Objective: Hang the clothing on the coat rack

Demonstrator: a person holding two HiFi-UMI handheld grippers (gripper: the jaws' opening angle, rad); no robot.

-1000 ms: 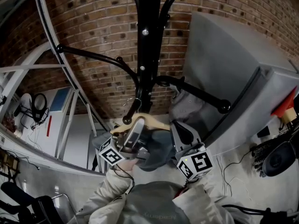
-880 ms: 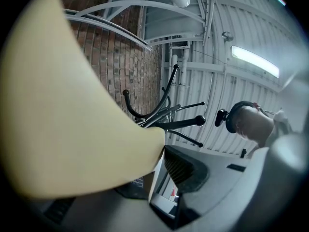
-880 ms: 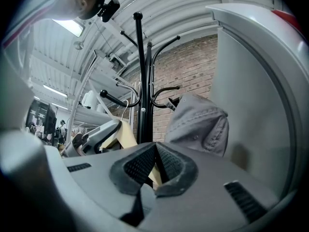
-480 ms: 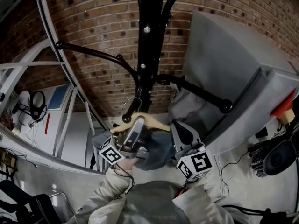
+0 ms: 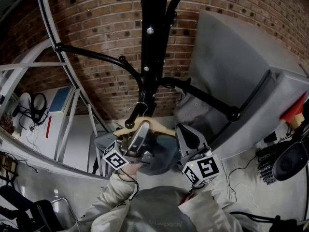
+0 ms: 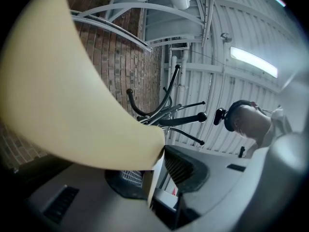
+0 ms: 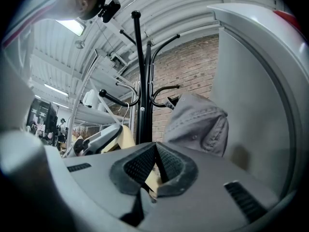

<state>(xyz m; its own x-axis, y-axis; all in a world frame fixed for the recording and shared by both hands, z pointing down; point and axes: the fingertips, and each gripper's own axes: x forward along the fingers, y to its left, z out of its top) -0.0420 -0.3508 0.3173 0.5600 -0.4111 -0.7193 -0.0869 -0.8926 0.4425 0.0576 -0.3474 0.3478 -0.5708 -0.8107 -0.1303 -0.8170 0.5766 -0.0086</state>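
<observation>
A black coat rack (image 5: 153,42) stands before me, with curved arms (image 5: 96,56) spreading left and right. I hold a pale wooden hanger (image 5: 157,125) just under its pole, and the wire hook (image 5: 140,104) sits beside a low arm's knob (image 5: 129,123). Grey clothing (image 5: 161,153) hangs from the hanger, and more grey cloth (image 7: 198,122) bunches on the right. My left gripper (image 5: 143,128) is shut on the hanger (image 6: 72,100), which fills its view. My right gripper (image 5: 183,132) is shut on the hanger's other end (image 7: 153,175).
A brick wall (image 5: 96,18) rises behind the rack. A big grey slab (image 5: 241,66) leans close at the right, under the rack's right arm (image 5: 212,100). White metal shelving (image 5: 72,124) stands at the left. Cables and an orange cone (image 5: 295,111) lie at the far right.
Almost nothing differs: the view has shifted slightly and the hanger's hook sits a touch closer to the rack's pole. Both grippers keep their hold.
</observation>
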